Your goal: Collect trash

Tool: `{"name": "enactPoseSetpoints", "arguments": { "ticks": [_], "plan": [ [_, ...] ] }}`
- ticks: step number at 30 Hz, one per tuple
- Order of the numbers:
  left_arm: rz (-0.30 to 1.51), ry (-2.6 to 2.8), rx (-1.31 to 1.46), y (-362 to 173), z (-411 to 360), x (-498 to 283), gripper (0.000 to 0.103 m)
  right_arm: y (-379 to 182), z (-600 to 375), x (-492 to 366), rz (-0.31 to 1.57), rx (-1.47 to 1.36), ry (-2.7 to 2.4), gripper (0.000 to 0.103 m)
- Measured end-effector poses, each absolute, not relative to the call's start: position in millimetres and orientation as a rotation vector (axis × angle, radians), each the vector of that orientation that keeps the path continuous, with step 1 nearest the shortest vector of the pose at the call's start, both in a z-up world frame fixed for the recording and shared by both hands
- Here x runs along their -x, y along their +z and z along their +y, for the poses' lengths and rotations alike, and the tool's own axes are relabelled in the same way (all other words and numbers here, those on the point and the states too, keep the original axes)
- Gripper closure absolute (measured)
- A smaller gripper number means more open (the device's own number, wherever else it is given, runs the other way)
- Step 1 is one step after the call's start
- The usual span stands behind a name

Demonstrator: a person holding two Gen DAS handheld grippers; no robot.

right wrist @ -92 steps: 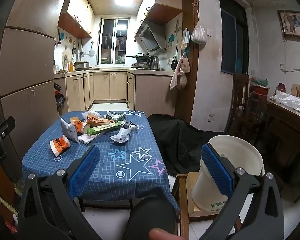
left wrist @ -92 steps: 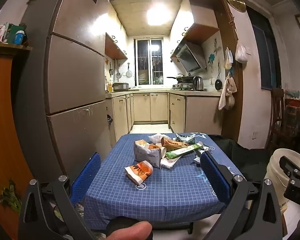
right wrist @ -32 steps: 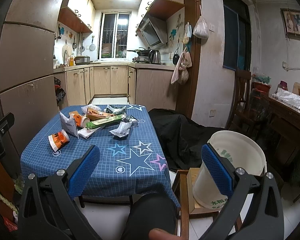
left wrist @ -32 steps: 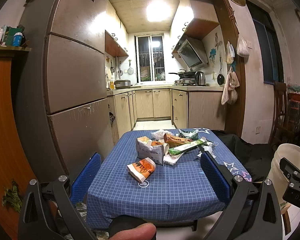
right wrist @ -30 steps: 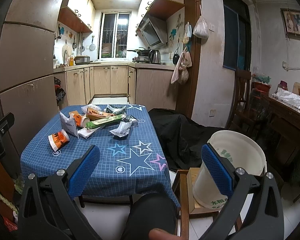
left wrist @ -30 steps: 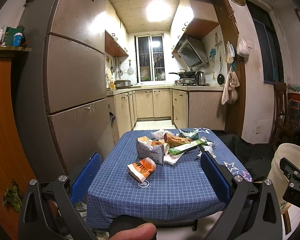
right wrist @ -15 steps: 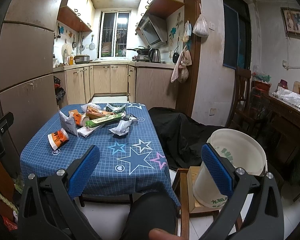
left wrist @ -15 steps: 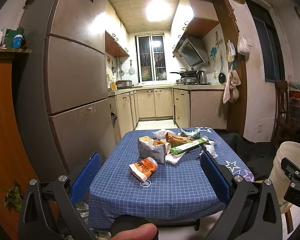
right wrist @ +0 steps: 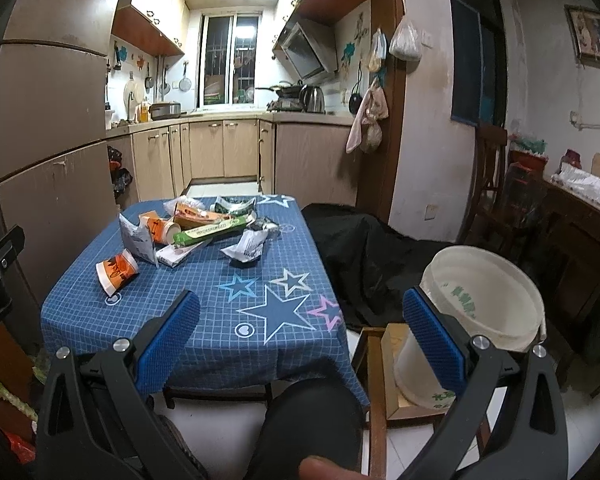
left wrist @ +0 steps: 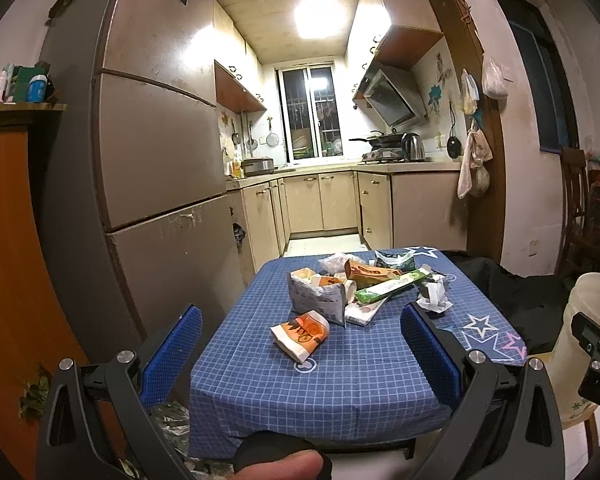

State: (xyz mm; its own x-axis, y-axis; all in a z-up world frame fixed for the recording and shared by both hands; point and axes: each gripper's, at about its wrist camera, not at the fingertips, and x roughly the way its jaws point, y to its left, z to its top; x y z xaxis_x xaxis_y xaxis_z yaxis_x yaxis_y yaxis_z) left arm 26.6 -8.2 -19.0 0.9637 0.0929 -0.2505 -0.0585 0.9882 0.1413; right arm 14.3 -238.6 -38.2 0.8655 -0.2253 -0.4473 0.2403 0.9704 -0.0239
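Note:
Trash lies on a blue checked tablecloth (left wrist: pixel 340 376): an orange-and-white paper cup (left wrist: pixel 301 332) nearest, a torn grey-white bag (left wrist: pixel 320 298), a long green box (left wrist: pixel 392 289), an orange carton (left wrist: pixel 366 271) and crumpled white paper (left wrist: pixel 432 298). The same cup (right wrist: pixel 117 271), green box (right wrist: pixel 210 231) and crumpled paper (right wrist: pixel 247 247) show in the right wrist view. A white bucket (right wrist: pixel 480 312) stands on a wooden stool to the right of the table. My left gripper (left wrist: pixel 300 344) is open and empty, short of the table's near edge. My right gripper (right wrist: pixel 300 336) is open and empty, also short of it.
A tall fridge (left wrist: pixel 156 184) stands left of the table. A black cloth-covered heap (right wrist: pixel 364 252) lies right of the table, behind the bucket. Dark wooden furniture (right wrist: pixel 572 232) lines the right wall. The kitchen with cabinets (left wrist: pixel 324 204) lies beyond the table.
Both grippers have drifted slightly closer to the table and a little to the left. Both stay open and empty. The trash has not moved.

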Motion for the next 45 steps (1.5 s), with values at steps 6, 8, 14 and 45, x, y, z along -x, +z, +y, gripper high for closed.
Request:
{"name": "enactPoseSetpoints", "arguments": {
  "ticks": [6, 8, 14, 45],
  "plan": [
    [0.293, 0.074, -0.115, -28, -3, -43, 0.003, -46, -243, -30, 0.500, -0.073, -0.207, 0.005],
    [0.287, 0.088, -0.094, -35, 6, -48, 0.003, -50, -246, -36, 0.510, -0.097, -0.187, 0.005],
    [0.422, 0.098, -0.108, -75, 35, -76, 0.003, -71, -252, -64, 0.584, -0.184, -0.080, 0.005],
    [0.734, -0.256, 0.230, -189, 88, -281, 0.030, -177, -258, -202, 0.974, -0.261, 0.044, 0.005]
  ]
}}
